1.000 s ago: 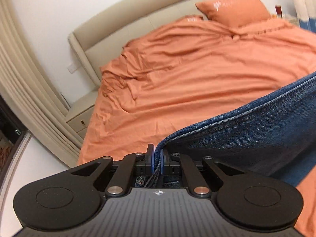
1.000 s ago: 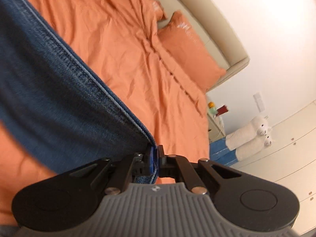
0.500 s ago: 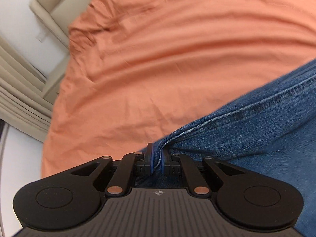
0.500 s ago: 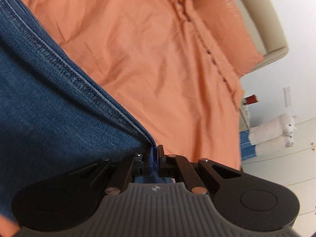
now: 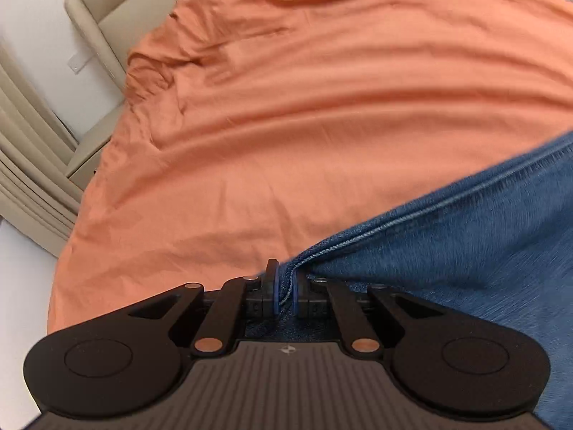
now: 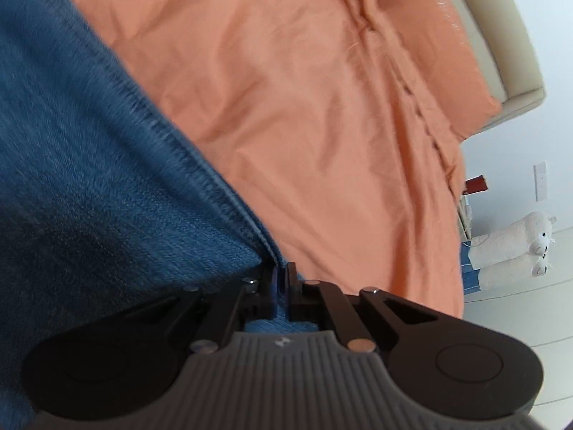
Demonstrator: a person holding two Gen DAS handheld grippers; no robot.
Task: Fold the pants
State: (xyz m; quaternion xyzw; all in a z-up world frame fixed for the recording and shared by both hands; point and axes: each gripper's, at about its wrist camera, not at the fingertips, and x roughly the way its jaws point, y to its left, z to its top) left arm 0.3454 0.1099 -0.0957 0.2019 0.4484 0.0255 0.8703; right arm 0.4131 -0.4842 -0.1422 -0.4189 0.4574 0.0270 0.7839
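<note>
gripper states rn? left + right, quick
Left gripper: closed, pinching the stitched edge of the jeans.
Right gripper: closed, pinching the jeans' edge too, above the orange bedspread.

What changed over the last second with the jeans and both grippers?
Both cameras have tipped down toward the orange duvet: the headboard and the pillow have slid to the frame edges, and the denim now blurs with motion. Nothing was released or newly grasped. The left gripper and the right gripper stay clamped on the hem of the jeans, stretched between them.
</note>
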